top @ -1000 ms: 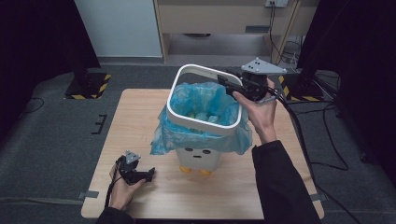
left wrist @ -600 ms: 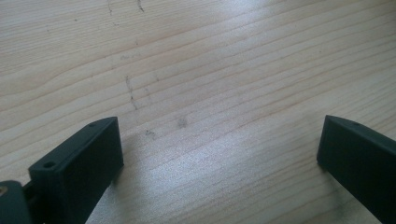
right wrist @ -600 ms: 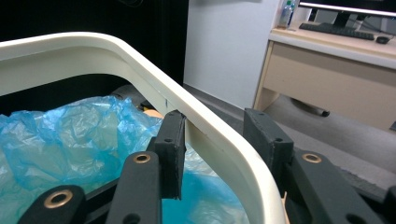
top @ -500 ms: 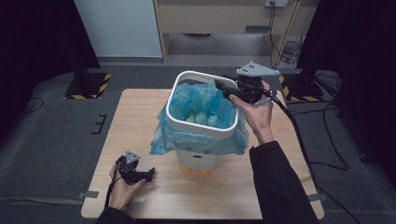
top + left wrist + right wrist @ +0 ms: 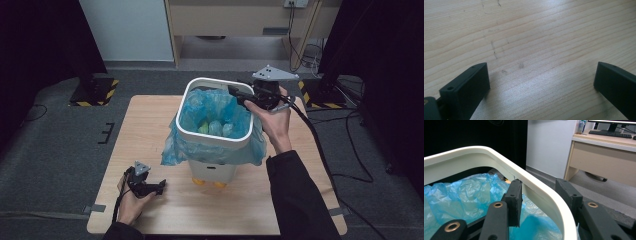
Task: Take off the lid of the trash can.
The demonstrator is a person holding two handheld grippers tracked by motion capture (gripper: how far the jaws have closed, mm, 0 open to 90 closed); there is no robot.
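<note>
Just then, your right gripper [image 5: 537, 202] straddled the white bin rim [image 5: 235, 89] at the frame's upper middle, jaws parted without pinching it, blue bag [image 5: 212, 112] inside; next, you likely needed to close firmly.

High view is looking down and forward over the white bin [image 5: 214, 137]. Right gripper view is sitting close at the bin's rim, sharing it. Left gripper view is facing the counter [image 5: 536, 37] closely.
</note>
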